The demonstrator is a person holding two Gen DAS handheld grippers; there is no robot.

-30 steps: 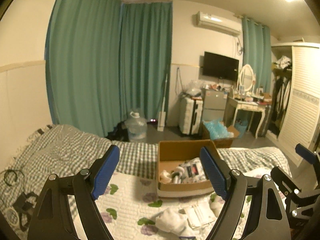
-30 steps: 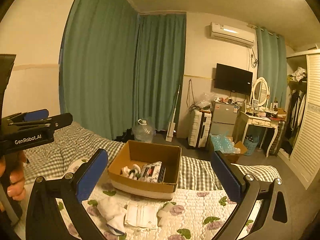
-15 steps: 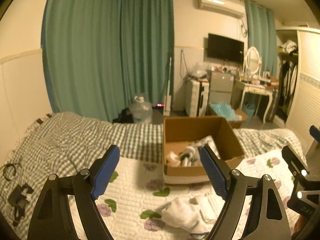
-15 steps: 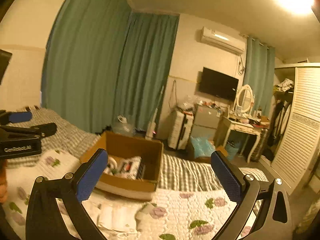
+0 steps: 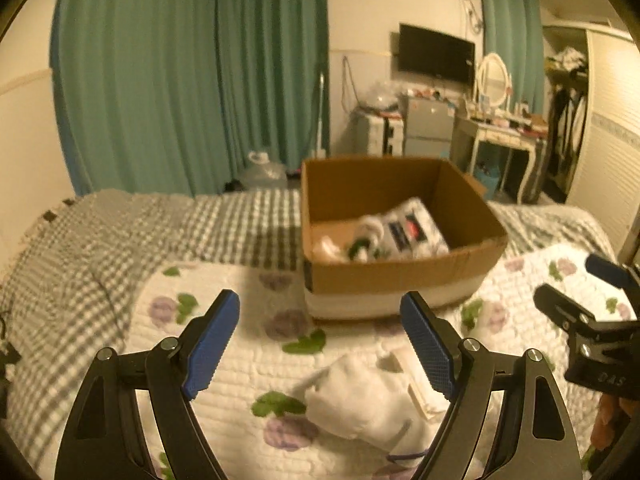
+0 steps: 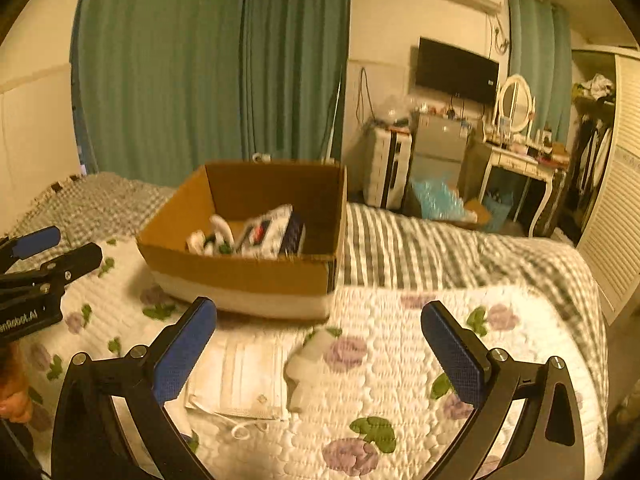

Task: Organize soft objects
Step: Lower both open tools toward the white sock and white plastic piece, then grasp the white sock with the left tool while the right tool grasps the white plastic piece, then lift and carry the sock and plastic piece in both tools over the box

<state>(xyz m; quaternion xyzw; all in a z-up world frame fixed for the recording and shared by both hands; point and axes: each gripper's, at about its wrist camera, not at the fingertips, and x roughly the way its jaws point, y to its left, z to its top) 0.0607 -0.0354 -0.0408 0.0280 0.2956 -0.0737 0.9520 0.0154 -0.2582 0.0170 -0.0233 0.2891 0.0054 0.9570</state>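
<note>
An open cardboard box [image 5: 400, 276] [image 6: 240, 272] stands on the bed and holds several soft items, among them a white patterned pack [image 5: 404, 232] [image 6: 264, 232]. In front of it on the floral quilt lie a crumpled white cloth [image 5: 368, 400], a flat pack of white face masks [image 6: 240, 376] and a small white sock-like piece [image 6: 308, 356]. My left gripper [image 5: 320, 340] is open and empty above the white cloth. My right gripper [image 6: 320, 352] is open and empty above the masks and the small white piece.
The bed has a white floral quilt [image 6: 400, 360] over a grey checked blanket [image 5: 120, 232]. Green curtains [image 5: 192, 80], a water jug [image 5: 264, 172], a dresser with mirror [image 6: 516, 148] and a wardrobe [image 6: 616, 200] stand beyond the bed. A cable lies at the bed's left edge.
Both grippers have tilted down and moved closer to the bed; the box and the loose soft items now appear nearer and lower between the fingers. Both stay open.
</note>
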